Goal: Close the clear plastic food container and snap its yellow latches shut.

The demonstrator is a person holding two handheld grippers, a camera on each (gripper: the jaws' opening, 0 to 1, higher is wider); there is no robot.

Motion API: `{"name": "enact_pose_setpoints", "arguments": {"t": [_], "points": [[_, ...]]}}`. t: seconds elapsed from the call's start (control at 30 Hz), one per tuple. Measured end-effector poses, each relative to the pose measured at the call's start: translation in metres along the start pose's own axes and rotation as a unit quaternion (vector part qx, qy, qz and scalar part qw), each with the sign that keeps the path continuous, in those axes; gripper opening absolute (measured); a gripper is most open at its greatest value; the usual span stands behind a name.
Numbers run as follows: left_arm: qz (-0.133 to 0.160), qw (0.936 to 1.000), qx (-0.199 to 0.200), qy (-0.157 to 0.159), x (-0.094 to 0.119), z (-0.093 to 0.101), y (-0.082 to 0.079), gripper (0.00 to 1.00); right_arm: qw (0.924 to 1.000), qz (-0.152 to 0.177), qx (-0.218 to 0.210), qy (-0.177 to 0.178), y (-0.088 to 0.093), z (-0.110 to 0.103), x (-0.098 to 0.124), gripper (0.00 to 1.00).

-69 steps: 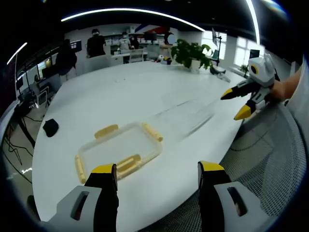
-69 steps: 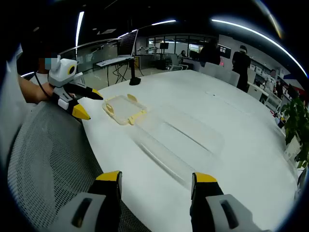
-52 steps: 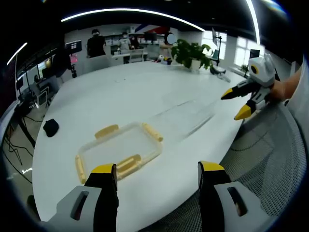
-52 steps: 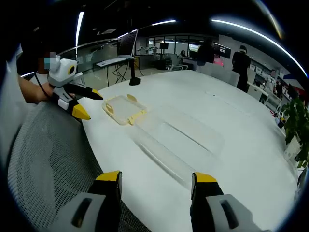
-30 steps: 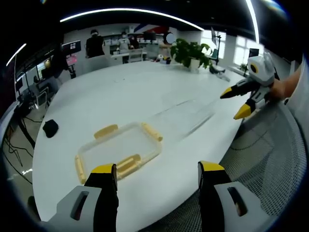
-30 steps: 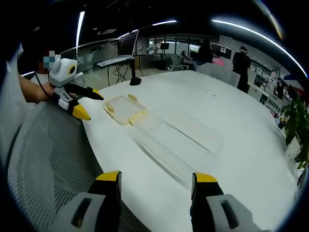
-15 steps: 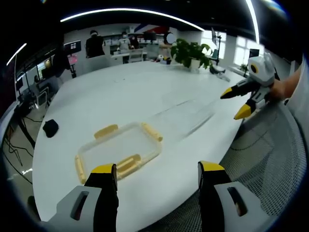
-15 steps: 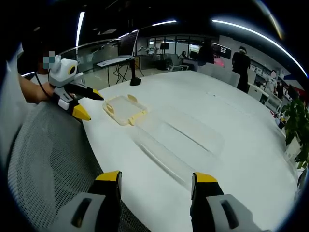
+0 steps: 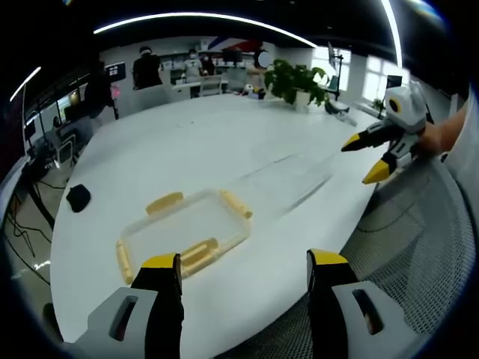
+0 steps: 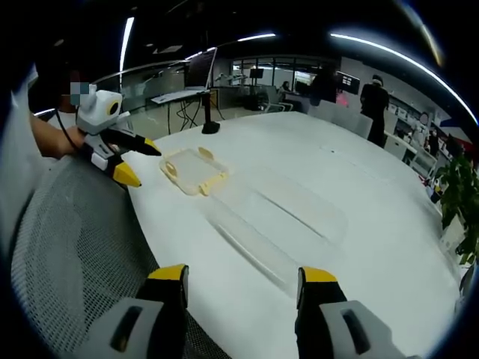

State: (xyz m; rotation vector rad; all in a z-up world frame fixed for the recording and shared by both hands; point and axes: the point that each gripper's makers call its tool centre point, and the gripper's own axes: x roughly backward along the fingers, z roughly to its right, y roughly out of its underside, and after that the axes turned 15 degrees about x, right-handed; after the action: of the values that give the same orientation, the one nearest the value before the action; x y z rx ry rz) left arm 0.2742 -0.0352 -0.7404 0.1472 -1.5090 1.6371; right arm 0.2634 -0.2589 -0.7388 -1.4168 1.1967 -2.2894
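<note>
- The left gripper (image 9: 245, 269) hangs over the near edge of the white table (image 9: 209, 142), jaws wide and holding nothing.
- The right gripper (image 10: 243, 283) is also wide and free.
- The lid (image 9: 182, 232) with yellow latches (image 9: 235, 203) lies flat beside the clear container (image 10: 275, 218), touching it.

white table (image 9: 224, 149) | potted plant (image 9: 298, 81) | ceiling light strips (image 9: 202, 18) | windows (image 9: 374, 78), possibly
</note>
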Motion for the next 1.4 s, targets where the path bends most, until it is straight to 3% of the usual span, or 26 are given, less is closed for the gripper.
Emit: {"name": "enact_pose_setpoints", "arguments": {"t": [0.23, 0.63, 0.8, 1.0, 1.4], "points": [[-0.002, 1.0000, -0.008, -0.001, 0.000, 0.001, 0.000, 0.66, 1.0000, 0.003, 0.008, 0.000, -0.002, 0.000, 0.000, 0.53], [-0.008, 0.9996, -0.025, -0.002, 0.001, 0.002, 0.000, 0.68, 0.9996, 0.005, 0.026, -0.006, -0.007, -0.003, 0.000, 0.61], [-0.009, 0.9996, -0.027, 0.001, 0.001, 0.001, -0.001, 0.69, 0.9990, 0.037, 0.010, -0.022, -0.019, -0.008, 0.002, 0.60], [-0.007, 0.9995, -0.029, 0.006, 0.002, 0.001, -0.002, 0.69, 0.9992, 0.028, 0.021, -0.019, -0.018, -0.007, 0.002, 0.60], [-0.024, 0.9955, -0.090, 0.017, 0.001, -0.001, -0.002, 0.70, 0.9982, 0.030, 0.044, -0.029, -0.031, -0.007, -0.007, 0.58]]}}
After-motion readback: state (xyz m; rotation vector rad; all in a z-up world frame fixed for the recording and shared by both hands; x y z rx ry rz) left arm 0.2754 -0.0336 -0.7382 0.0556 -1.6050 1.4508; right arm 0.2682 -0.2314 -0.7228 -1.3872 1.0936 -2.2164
